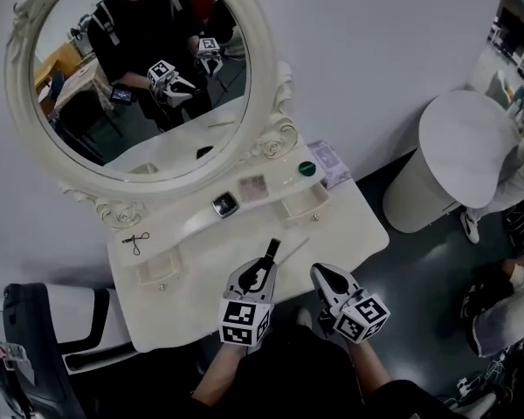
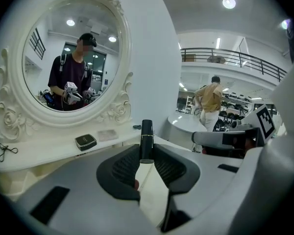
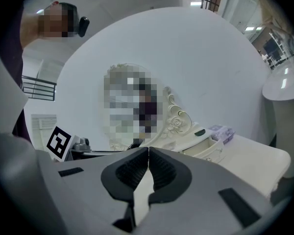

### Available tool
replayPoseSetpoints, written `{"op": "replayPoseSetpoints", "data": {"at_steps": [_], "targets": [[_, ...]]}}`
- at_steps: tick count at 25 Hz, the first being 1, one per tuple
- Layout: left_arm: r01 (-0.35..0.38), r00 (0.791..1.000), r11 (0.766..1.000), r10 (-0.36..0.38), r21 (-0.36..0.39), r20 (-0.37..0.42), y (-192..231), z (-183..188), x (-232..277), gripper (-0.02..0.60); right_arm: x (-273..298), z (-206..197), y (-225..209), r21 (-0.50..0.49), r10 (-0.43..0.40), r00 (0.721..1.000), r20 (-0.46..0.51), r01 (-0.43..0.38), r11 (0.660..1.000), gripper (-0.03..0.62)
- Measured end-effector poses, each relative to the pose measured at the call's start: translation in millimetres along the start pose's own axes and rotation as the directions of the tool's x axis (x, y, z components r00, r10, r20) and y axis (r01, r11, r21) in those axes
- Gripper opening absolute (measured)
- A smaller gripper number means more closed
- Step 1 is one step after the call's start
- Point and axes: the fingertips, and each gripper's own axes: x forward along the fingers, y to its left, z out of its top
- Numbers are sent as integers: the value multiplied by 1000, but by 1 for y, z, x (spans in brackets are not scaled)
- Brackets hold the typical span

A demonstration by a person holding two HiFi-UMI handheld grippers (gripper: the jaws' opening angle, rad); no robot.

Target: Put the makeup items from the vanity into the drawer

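Seated at a white vanity point(image 1: 367, 234), a person holds the left gripper point(image 2: 146, 154) above the tabletop. Its jaws are closed on a slim black makeup tube point(image 2: 146, 133), which sticks out past the tips. The tube's near end is buried between the pads, and what kind of cosmetic it is cannot be told. The right gripper point(image 3: 148, 153) hangs alongside, jaws pressed together with nothing between them.

On the shelf under the oval mirror point(image 1: 262, 77) lie a black compact point(image 1: 225, 204), a pale palette point(image 1: 252, 188) and a small green round item point(image 1: 307, 168). A lilac packet point(image 1: 330, 162) sits just beside the green item (its print is too small to read). An eyelash curler point(image 1: 135, 243) rests at the shelf's left end. The contents of the two small drawers point(image 1: 301, 203) below the shelf cannot be made out. The holder's forearms are cut off at the head view's lower edge, and a second person point(image 1: 498, 317) is cropped by its right edge.
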Motion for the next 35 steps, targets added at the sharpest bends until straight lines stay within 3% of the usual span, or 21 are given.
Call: {"op": "replayPoseSetpoints", "data": {"at_steps": [7,19,27,35], "targets": [[3,999,1000,-4,7,32,-3,8,4,100,-1,6,-10,13,-2,1000,22,2,1000,24],[-7,1000,999,6,36,8,-12,23,42,100,4,22,-43,51,23,999,23,-24,998,23],[93,995,992,-90,85,-40,-1,33,88,100,25,25,-67,79,-49,998,31,46,996,23],[245,967,967,-238,73,-90,11,40,137,100,55,32,-88,90,-165,986,37,161,983,24]]}}
